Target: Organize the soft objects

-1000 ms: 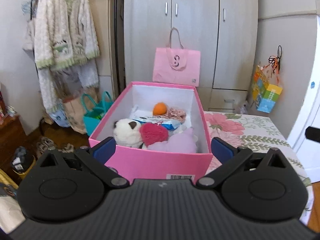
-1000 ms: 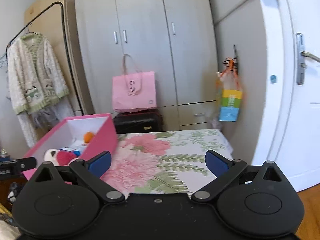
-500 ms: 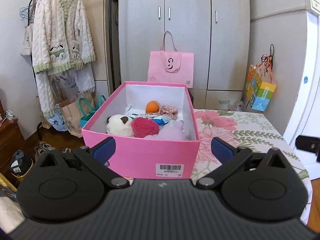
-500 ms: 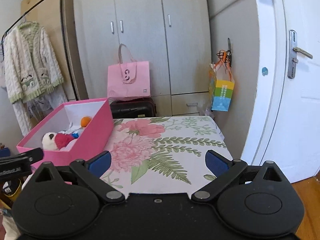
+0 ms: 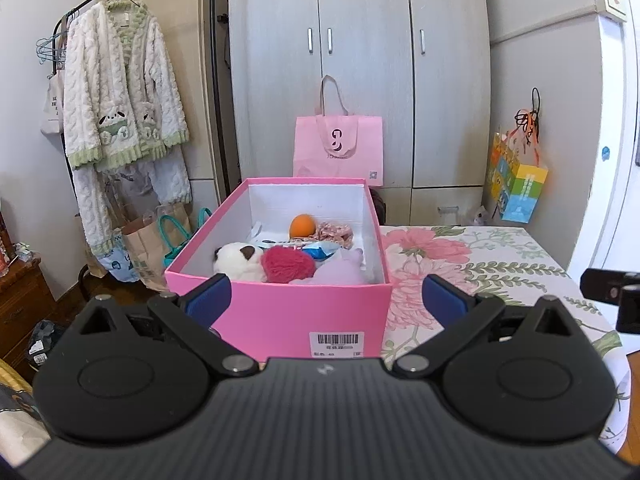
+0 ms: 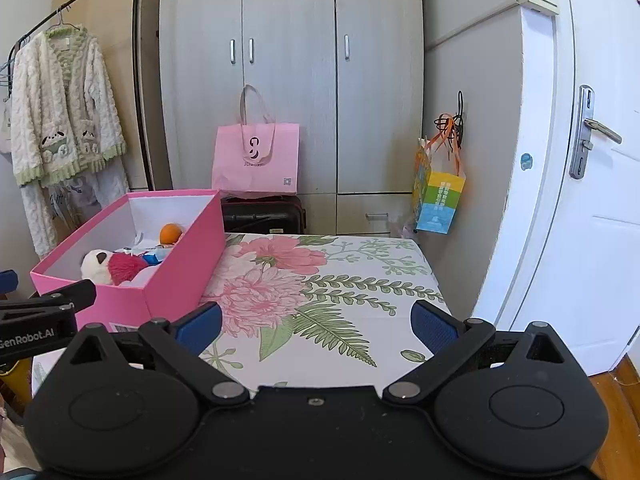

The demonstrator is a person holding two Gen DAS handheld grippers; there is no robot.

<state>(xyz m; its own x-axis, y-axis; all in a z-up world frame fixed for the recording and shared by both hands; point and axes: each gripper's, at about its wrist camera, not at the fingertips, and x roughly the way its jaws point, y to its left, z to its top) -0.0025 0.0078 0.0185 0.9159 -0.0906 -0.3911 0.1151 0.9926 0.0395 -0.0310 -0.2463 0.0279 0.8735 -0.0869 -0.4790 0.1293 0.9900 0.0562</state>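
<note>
A pink box (image 5: 280, 316) (image 6: 132, 304) stands on the left side of a flower-print table (image 6: 320, 280). Inside lie a white plush (image 5: 236, 258) (image 6: 94, 266), a red fuzzy ball (image 5: 286, 264) (image 6: 124, 266), a lilac plush (image 5: 340, 270), an orange ball (image 5: 302, 225) (image 6: 170, 233), a blue packet (image 5: 320, 250) and a patterned cloth (image 5: 336, 232). My left gripper (image 5: 326, 300) is open and empty, held just in front of the box's near wall. My right gripper (image 6: 316, 324) is open and empty over the bare tablecloth, to the right of the box.
A pink tote bag (image 5: 338, 148) leans on the grey wardrobe (image 5: 360, 60) behind the table. A colourful bag (image 6: 438, 196) hangs at the right beside a white door (image 6: 592, 200). A clothes rack with a fluffy cardigan (image 5: 120, 96) and bags on the floor (image 5: 152, 240) stand left.
Both grippers have pulled back and risen away from the box, which now looks smaller and farther off. Both stay open. The contents of the box have not moved.
</note>
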